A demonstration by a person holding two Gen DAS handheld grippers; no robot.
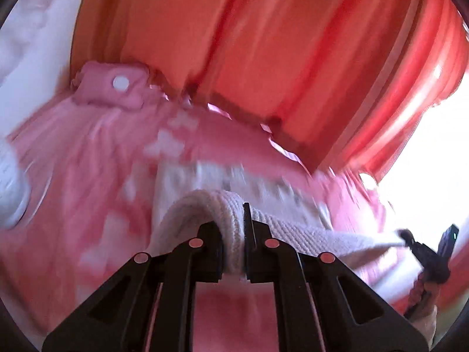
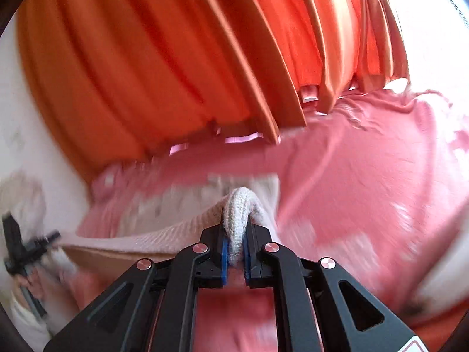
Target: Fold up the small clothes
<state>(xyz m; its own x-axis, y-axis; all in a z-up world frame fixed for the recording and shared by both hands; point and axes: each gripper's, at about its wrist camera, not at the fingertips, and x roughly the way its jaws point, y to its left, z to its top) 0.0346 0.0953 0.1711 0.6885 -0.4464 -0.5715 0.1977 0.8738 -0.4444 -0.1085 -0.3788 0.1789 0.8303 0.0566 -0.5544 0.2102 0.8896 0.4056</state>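
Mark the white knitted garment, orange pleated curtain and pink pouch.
white knitted garment [image 1: 231, 214]: left wrist view, pinched ribbed edge.
orange pleated curtain [image 2: 140, 67]: right wrist view, middle pleats.
pink pouch [image 1: 96, 88]: left wrist view, its body.

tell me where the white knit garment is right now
The white knit garment is stretched between both tongs, left and right, above the pink bedspread.

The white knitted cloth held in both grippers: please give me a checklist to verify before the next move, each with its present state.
1. Left gripper shut on the white knitted cloth: ok.
2. Right gripper shut on the same cloth: ok.
3. Edge stretched between both grippers: ok.
4. Lower part hanging free of the pink sheet: cannot tell, blurred.
5. Pink pouch away from the cloth: ok.
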